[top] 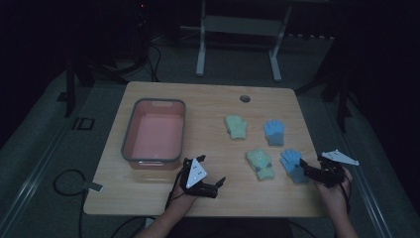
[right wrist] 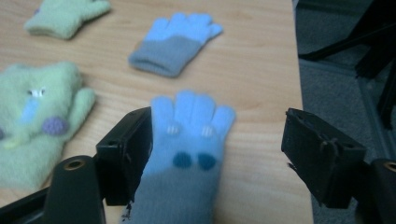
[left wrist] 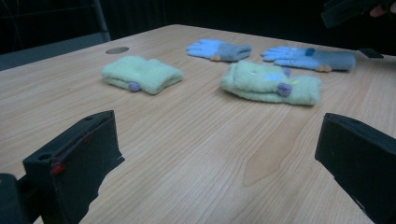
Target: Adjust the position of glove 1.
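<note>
Right gripper (right wrist: 217, 154): wide open, around the near blue glove (right wrist: 187, 144), near the table (top: 148, 191) edge.
Left gripper (left wrist: 219, 168): wide open, holding nothing, right of the pink bin (top: 130, 130).

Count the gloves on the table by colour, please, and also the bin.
Green gloves: 2, far and near
Blue gloves: 2, far, and near between the open jaws of the right gripper
Pink bin: 1
Total: 5
</note>
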A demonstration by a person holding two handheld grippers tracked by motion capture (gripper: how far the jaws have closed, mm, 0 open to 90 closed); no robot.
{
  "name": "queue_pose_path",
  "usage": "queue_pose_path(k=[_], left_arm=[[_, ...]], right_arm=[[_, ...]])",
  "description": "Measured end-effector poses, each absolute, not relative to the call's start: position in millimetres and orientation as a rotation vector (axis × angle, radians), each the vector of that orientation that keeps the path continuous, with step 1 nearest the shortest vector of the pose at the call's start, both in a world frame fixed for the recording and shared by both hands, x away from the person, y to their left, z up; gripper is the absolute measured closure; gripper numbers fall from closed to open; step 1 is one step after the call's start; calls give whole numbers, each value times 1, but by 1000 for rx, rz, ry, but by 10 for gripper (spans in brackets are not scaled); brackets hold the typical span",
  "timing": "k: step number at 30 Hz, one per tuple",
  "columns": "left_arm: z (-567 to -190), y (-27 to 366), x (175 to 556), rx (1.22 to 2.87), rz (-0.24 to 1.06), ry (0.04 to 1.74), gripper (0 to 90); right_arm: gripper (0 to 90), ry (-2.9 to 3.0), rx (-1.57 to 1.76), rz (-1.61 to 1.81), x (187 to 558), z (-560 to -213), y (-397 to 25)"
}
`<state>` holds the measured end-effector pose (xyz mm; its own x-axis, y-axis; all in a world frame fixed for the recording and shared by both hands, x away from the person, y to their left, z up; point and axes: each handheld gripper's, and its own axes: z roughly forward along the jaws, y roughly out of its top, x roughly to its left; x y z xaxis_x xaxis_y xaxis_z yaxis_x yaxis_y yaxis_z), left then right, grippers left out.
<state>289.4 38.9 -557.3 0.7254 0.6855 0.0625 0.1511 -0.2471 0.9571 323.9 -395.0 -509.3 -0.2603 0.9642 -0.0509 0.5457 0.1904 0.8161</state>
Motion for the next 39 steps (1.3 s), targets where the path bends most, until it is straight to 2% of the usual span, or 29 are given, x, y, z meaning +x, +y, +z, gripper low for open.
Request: queue_pose_path(k=[9,12,14,15,39], left_arm=[[-557,39,289,1780,580,659,0],[-557,38,289,1782,582,657,0],[-557,38,289,1784,582,657,0],[-557,38,289,1783,582,657,0],[-557,39,290,1781,577,657,0]], right_arm=[[227,1907,1371,948,335,-485,-382],[288,1934,1353,963,340,-478,-378],[289,1936,1349,966,341,-477,-377],[331,1941,1331,979,344,-473,-373],[398,2080,1160,1055,385,-448,-322]])
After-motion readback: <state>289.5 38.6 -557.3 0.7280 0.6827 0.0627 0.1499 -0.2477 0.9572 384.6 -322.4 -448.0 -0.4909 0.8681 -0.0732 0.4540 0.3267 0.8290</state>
